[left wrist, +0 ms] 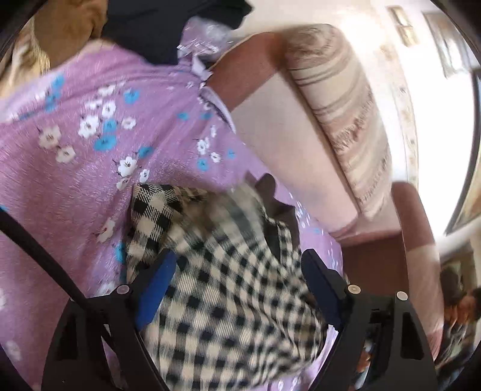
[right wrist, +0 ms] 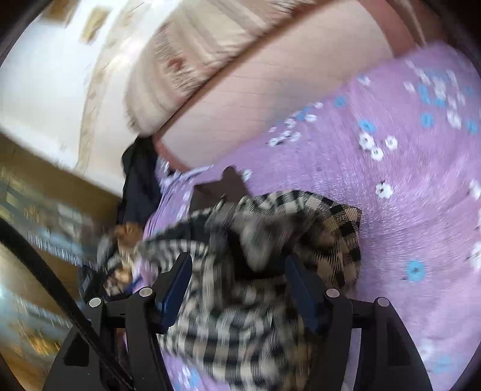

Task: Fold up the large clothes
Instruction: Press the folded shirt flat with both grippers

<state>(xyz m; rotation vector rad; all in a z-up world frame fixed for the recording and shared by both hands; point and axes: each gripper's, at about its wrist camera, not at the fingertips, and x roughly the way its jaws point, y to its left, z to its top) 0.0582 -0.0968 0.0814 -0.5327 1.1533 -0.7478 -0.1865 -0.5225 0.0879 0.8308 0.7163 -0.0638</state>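
Note:
A black-and-cream checked garment (left wrist: 228, 288) lies bunched on a purple floral sheet (left wrist: 75, 168). My left gripper (left wrist: 237, 264) is open, its blue-padded fingers (left wrist: 156, 285) standing either side of the cloth. In the right wrist view the same checked garment (right wrist: 264, 288) is crumpled, with a dark lining showing. My right gripper (right wrist: 237, 270) is open, fingers (right wrist: 177, 285) straddling the cloth. Both views are motion-blurred.
A beige striped bolster cushion (left wrist: 339, 111) and a pink-brown sofa back (left wrist: 288, 144) border the sheet. A dark garment (left wrist: 168, 27) lies at the far end, also seen in the right wrist view (right wrist: 138, 186). Shelving (right wrist: 45, 228) stands beyond the bed edge.

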